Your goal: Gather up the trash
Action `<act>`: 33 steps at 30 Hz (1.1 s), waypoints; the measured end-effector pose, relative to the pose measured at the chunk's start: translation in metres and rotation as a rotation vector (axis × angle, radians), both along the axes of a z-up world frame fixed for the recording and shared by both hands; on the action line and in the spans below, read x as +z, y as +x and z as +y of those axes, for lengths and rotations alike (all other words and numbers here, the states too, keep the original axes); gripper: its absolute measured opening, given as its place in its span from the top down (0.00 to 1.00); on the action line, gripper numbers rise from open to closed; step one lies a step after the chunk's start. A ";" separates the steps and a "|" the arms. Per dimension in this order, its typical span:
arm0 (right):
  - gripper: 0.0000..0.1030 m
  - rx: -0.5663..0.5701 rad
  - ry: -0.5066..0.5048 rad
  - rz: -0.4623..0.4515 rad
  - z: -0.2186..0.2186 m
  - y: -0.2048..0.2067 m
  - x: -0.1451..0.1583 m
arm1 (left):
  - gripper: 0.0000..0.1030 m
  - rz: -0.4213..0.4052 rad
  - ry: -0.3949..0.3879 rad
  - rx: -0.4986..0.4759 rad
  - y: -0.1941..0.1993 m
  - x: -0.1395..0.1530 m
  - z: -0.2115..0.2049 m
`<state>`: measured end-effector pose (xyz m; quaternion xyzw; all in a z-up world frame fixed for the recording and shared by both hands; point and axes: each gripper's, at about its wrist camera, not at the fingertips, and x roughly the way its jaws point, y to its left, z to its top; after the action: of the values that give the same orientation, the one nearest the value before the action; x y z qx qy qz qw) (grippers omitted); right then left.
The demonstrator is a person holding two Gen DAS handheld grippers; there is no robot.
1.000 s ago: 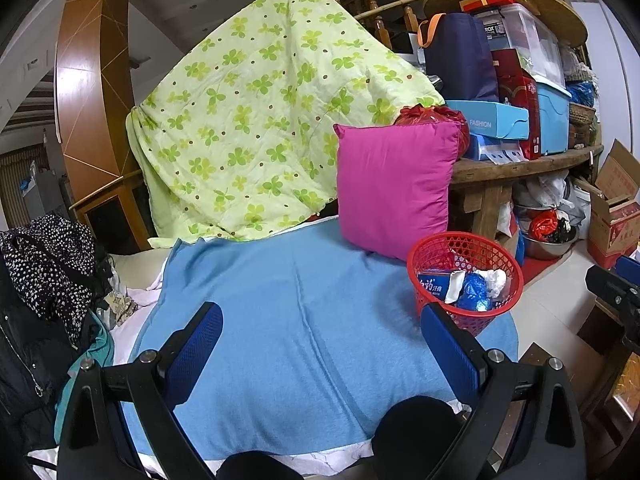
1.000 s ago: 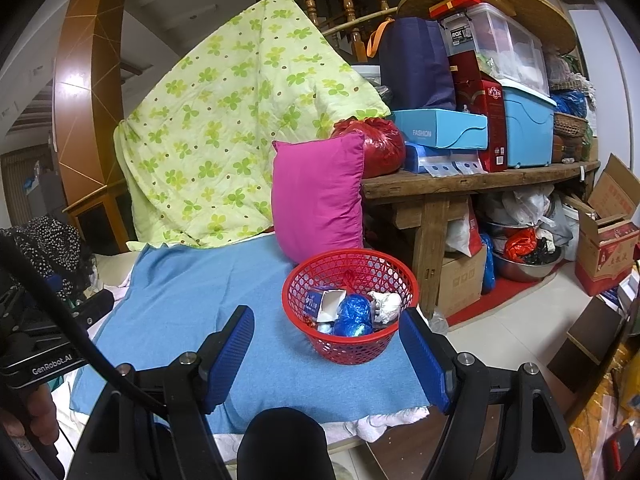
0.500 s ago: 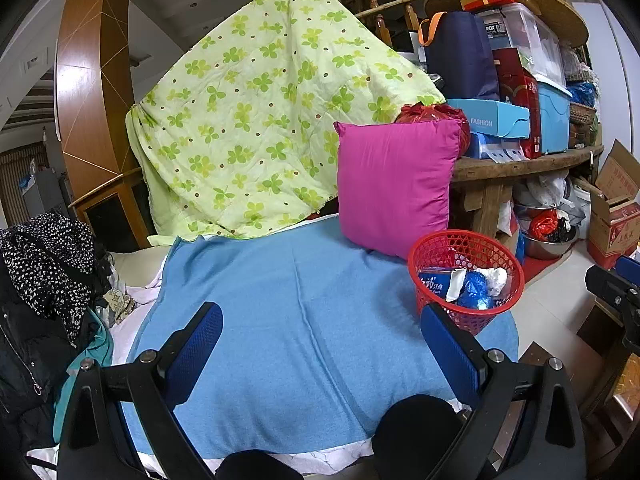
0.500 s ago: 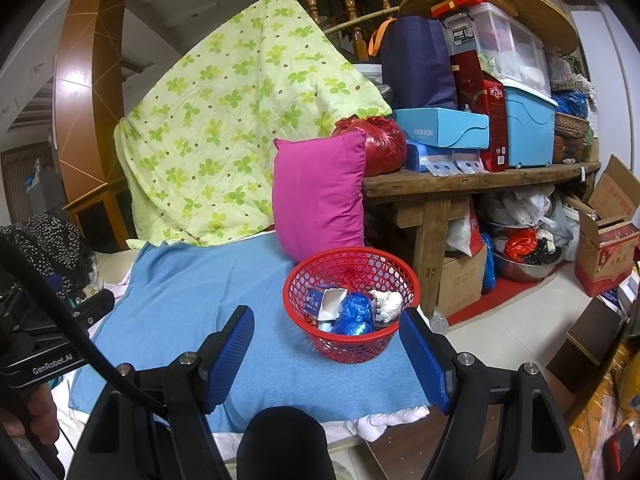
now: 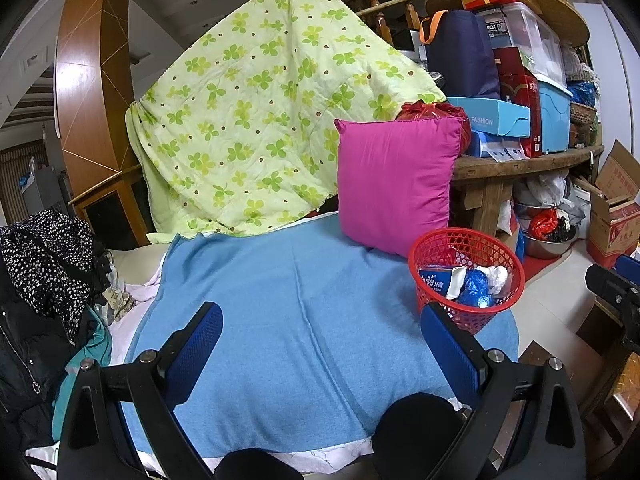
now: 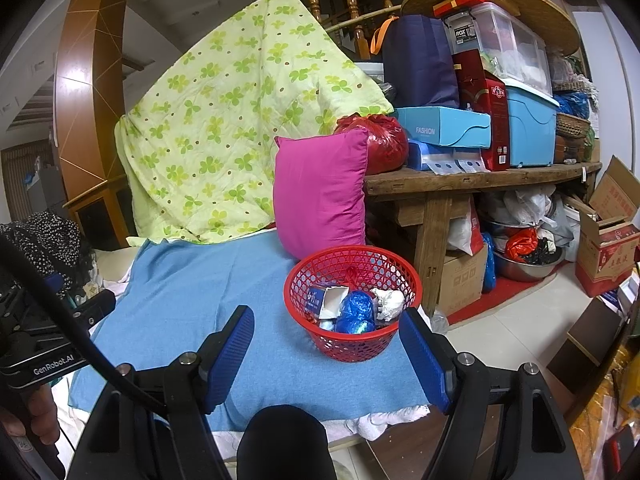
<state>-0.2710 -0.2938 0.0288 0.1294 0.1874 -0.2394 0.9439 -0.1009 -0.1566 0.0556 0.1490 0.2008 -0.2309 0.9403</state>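
- A green quilt (image 5: 256,120) with a clover print hangs from the stair rail, far ahead of both hand-held grippers and above the bed.
- A blue blanket (image 5: 300,340) covers the bed directly below and ahead of the left hand-held gripper (image 5: 320,354); in the right view it stretches to the left of the right hand-held gripper (image 6: 326,360).
- A wooden table (image 6: 480,180) stands ahead and to the right of the right hand-held gripper, loaded with boxes, a dark bag and plastic bins.
- A pink pillow (image 5: 396,184) leans upright at the far edge of the blanket, ahead of the left hand-held gripper and to its right.
- A red basket (image 6: 352,344) sits on the blanket's right end, just in front of the pillow; it is straight ahead of the right hand-held gripper, between the lines of its two fingers, and close beside the left one's right finger.
- The trash (image 6: 356,304) lies inside the basket: a blue crumpled wrapper, a white wad and a small torn carton.
- The left hand-held gripper's jaws are spread wide with nothing between them.
- The right hand-held gripper's jaws are also spread wide and grip nothing; the basket lies beyond their tips, untouched.
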 end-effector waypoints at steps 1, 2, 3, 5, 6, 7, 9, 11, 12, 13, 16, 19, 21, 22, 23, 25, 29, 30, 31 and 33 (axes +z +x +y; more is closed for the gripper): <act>0.24 0.000 -0.002 -0.001 0.001 0.001 -0.001 | 0.04 -0.001 0.000 0.001 0.000 0.000 0.000; 0.24 0.000 -0.002 -0.001 0.002 0.002 -0.002 | 0.04 0.001 0.000 0.000 0.000 0.001 -0.001; 0.24 0.001 -0.003 -0.001 0.003 0.003 -0.002 | 0.04 0.001 0.000 0.000 0.000 0.001 -0.001; 0.24 0.001 -0.004 0.000 0.004 0.002 -0.003 | 0.04 -0.001 0.000 0.000 0.000 0.001 -0.001; 0.24 0.002 -0.005 0.001 0.003 0.003 -0.003 | 0.04 -0.001 0.000 0.001 0.001 0.000 0.000; 0.24 0.002 -0.005 0.001 0.003 0.003 -0.003 | 0.04 0.000 0.000 0.001 0.001 0.000 -0.002; 0.24 0.003 -0.003 -0.001 0.003 0.003 -0.002 | 0.04 -0.001 0.000 0.003 0.001 0.000 -0.002; 0.24 0.003 -0.005 -0.001 0.004 0.004 -0.002 | 0.04 0.001 0.000 0.001 0.001 0.000 -0.002; 0.24 0.004 -0.005 0.000 0.004 0.004 -0.002 | 0.04 0.000 0.000 0.001 0.001 0.000 -0.002; 0.24 0.003 -0.004 0.000 0.004 0.004 -0.002 | 0.04 -0.001 0.001 0.002 0.001 -0.001 -0.001; 0.24 0.004 -0.001 0.001 0.004 0.004 -0.002 | 0.04 0.000 0.001 0.003 0.002 -0.002 -0.001; 0.24 0.005 0.000 0.006 0.004 0.005 0.000 | 0.04 0.001 0.000 0.003 0.002 -0.001 -0.001; 0.24 0.007 0.001 0.009 0.003 0.005 0.001 | 0.04 -0.002 0.001 0.003 0.002 -0.001 -0.001; 0.24 0.006 0.000 0.009 0.003 0.006 0.001 | 0.04 -0.001 0.001 0.003 0.002 -0.001 -0.001; 0.24 0.006 0.000 0.008 0.003 0.005 0.001 | 0.04 0.001 0.000 0.001 0.002 -0.001 -0.001; 0.24 0.005 0.001 0.009 0.004 0.004 0.002 | 0.04 0.000 0.001 0.002 0.002 -0.002 -0.001; 0.24 0.006 0.000 0.008 0.003 0.006 0.002 | 0.04 0.002 0.000 0.003 0.002 -0.003 -0.001; 0.24 0.007 0.000 0.008 0.003 0.006 0.002 | 0.04 0.001 0.001 0.004 0.002 -0.002 -0.001; 0.24 0.006 -0.002 0.008 0.003 0.006 0.002 | 0.04 0.002 0.000 0.003 0.002 -0.003 -0.001; 0.24 0.006 -0.001 0.009 0.003 0.006 0.002 | 0.04 0.003 -0.001 0.001 0.002 -0.003 -0.001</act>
<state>-0.2648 -0.2911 0.0307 0.1271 0.1919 -0.2372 0.9438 -0.0986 -0.1574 0.0526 0.1483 0.2020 -0.2308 0.9402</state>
